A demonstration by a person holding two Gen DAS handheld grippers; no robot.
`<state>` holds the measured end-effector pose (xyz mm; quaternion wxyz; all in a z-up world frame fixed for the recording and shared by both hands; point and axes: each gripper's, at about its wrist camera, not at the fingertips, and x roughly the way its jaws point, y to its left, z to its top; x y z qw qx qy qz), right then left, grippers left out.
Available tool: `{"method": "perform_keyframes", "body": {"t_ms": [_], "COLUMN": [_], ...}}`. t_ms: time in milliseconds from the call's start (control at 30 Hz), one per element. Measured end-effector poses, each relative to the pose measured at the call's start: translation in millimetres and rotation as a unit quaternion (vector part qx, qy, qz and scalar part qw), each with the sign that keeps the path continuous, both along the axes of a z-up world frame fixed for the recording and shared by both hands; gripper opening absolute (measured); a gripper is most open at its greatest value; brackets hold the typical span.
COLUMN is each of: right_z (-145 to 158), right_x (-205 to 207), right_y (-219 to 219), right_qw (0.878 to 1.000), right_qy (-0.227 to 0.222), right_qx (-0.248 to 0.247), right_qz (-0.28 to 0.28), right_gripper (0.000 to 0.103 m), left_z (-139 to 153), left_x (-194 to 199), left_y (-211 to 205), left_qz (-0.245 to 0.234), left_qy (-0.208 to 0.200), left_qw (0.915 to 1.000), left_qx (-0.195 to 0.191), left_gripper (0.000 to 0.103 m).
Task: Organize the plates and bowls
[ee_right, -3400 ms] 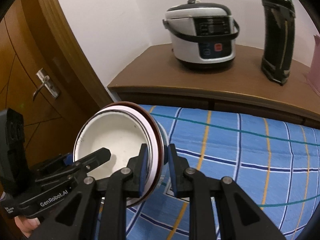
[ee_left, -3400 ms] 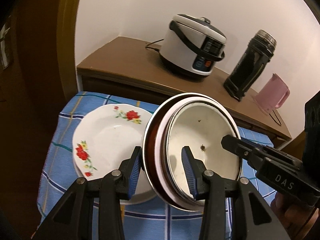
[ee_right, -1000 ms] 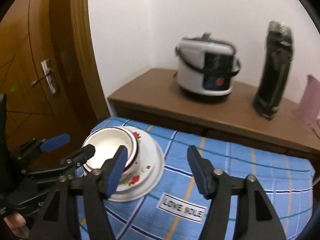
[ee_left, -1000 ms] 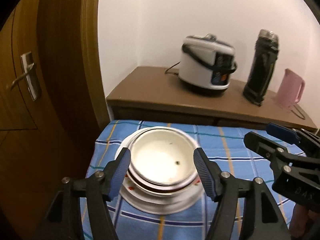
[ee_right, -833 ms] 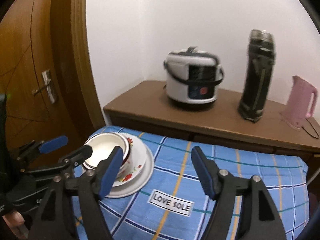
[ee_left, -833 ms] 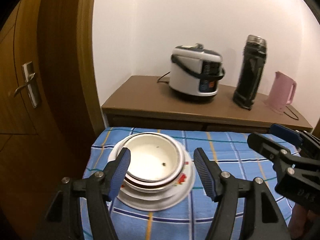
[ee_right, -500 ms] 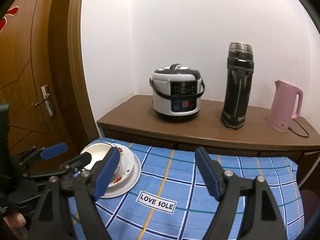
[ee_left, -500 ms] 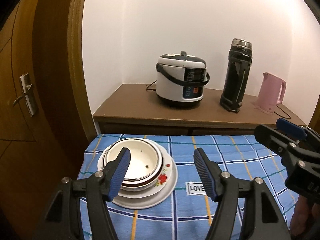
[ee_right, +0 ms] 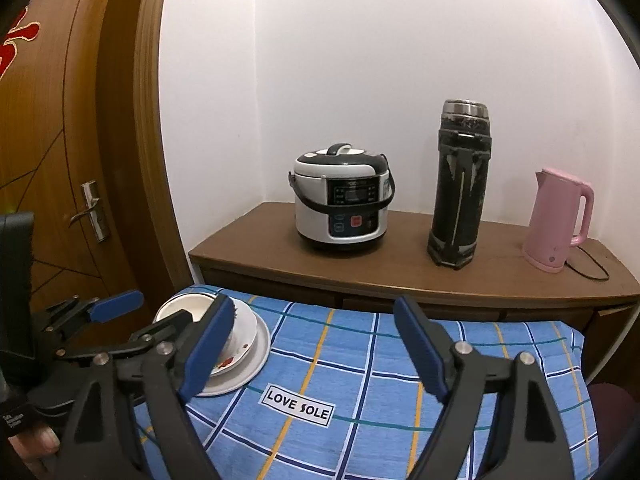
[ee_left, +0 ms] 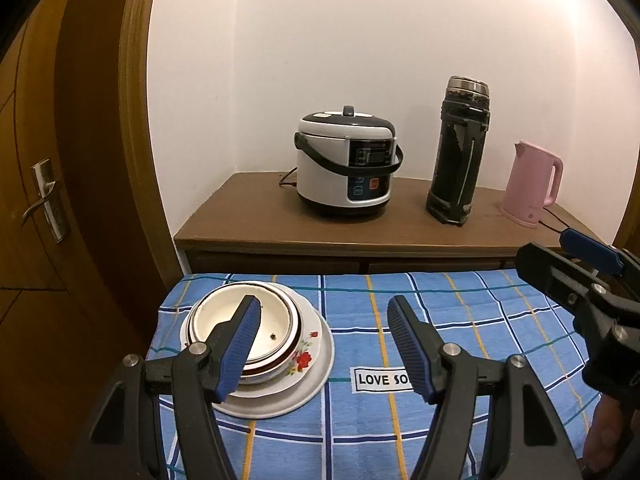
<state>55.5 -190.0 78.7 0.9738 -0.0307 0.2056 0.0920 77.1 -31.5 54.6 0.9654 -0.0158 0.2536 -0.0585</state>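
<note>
Left wrist view shows a wooden door [ee_left: 44, 184] at the left edge, then the white bowl [ee_left: 244, 322] nested in a brown-rimmed bowl on the flowered plate [ee_left: 308, 364], stacked at the left end of the blue checked tablecloth [ee_left: 460, 320]. Left gripper [ee_left: 324, 346] hovers with jaws apart, holding nothing. Right gripper [ee_right: 312, 350] has jaws opening, nothing between them. Behind, on the sideboard [ee_left: 248, 224], stand a rice cooker [ee_left: 344, 166], black thermos [ee_left: 460, 152] and pink kettle [ee_left: 534, 184].
</note>
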Motion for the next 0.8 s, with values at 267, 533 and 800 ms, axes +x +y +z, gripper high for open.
{"method": "perform_keyframes", "body": {"t_ms": [267, 533, 800], "right_z": [2.3, 3.3, 4.5], "right_x": [-2.6, -5.5, -9.7], "right_y": [-9.0, -19.2, -30.8], "right_qw": [1.000, 1.000, 1.000], "right_qy": [-0.003, -0.008, -0.013], "right_qx": [0.004, 0.005, 0.006], "right_qz": [-0.005, -0.011, -0.021], "right_gripper": [0.086, 0.089, 0.091], "left_z": [2.4, 3.4, 9.3], "left_x": [-0.6, -2.0, -3.6], "left_y": [-8.3, -19.7, -30.6], "left_qz": [-0.006, -0.014, -0.025], "left_qy": [-0.002, -0.005, -0.009], "left_qw": [1.0000, 0.9998, 0.9994], "left_qx": [0.001, 0.014, 0.021], "left_gripper": [0.068, 0.068, 0.068]}}
